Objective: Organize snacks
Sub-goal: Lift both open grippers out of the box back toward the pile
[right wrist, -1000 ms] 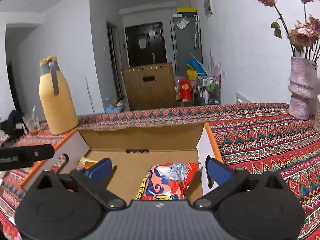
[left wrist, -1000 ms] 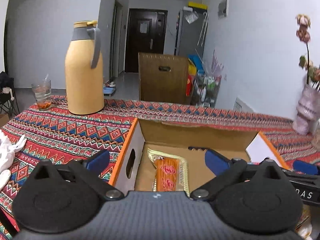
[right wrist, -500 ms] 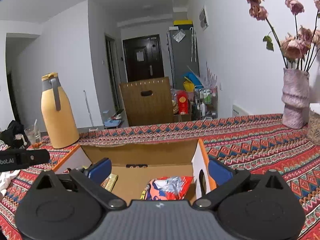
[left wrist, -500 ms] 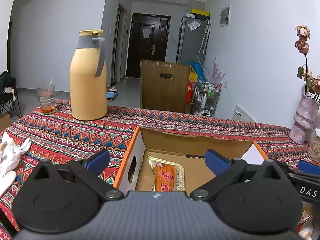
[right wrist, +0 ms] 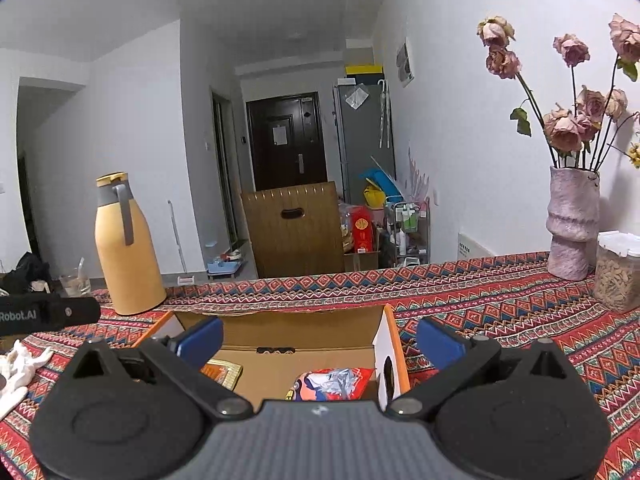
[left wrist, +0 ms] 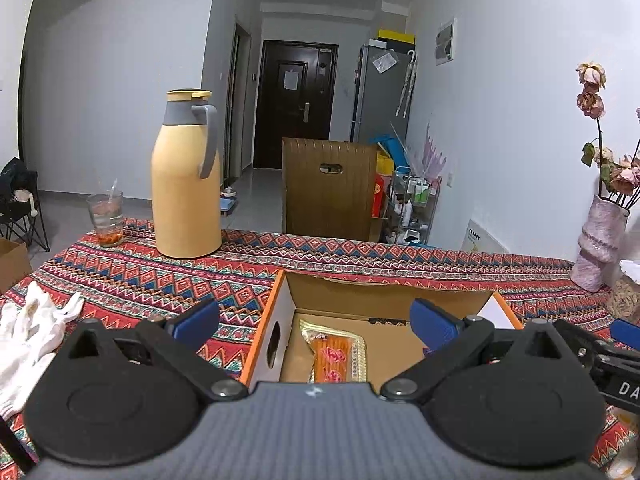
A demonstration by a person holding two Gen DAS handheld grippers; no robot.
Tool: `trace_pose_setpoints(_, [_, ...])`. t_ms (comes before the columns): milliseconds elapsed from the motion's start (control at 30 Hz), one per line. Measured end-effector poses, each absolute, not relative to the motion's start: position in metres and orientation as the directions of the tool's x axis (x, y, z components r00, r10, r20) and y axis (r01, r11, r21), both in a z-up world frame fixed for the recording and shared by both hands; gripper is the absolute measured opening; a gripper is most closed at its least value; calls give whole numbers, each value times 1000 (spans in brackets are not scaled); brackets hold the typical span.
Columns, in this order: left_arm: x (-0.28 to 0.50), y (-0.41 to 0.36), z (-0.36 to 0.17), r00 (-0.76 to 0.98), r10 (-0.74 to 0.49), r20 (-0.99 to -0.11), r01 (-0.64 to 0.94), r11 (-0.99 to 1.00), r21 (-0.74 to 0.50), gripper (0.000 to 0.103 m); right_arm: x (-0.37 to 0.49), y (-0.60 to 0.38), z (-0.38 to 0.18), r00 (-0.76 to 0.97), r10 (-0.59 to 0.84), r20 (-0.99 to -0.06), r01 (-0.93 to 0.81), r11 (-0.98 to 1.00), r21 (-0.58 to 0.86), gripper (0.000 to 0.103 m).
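Both grippers have pulled up and back from the cardboard box [left wrist: 384,300]; left gripper [left wrist: 314,316] and right gripper [right wrist: 320,336] are spread, empty. Orange snack [left wrist: 332,356] sits at 9 o'clock inside, red bag [right wrist: 332,384] at 3. Looks like drop-off's done, so next up is probably hunting another snack.

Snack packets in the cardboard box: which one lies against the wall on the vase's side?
The crinkled red and silver bag, beside the white wall with the hand hole. The gold-edged orange packet lies at the opposite end, nearer the yellow flask.

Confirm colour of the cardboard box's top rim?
Orange, on the cardboard box rim; its outer side panels are white. Left wrist view shows it best.
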State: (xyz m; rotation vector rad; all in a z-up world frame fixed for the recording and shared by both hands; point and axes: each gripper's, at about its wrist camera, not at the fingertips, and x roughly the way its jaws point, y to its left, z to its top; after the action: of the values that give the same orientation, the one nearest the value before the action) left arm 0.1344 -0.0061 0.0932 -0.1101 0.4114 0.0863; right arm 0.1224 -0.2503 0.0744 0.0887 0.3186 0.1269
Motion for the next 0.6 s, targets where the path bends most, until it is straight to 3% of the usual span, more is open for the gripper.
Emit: trace_pose_setpoints(600, [82, 27, 64, 887, 79, -455, -119, 991, -60, 103, 53, -261, 47, 926, 148, -346, -117, 987, 109, 103])
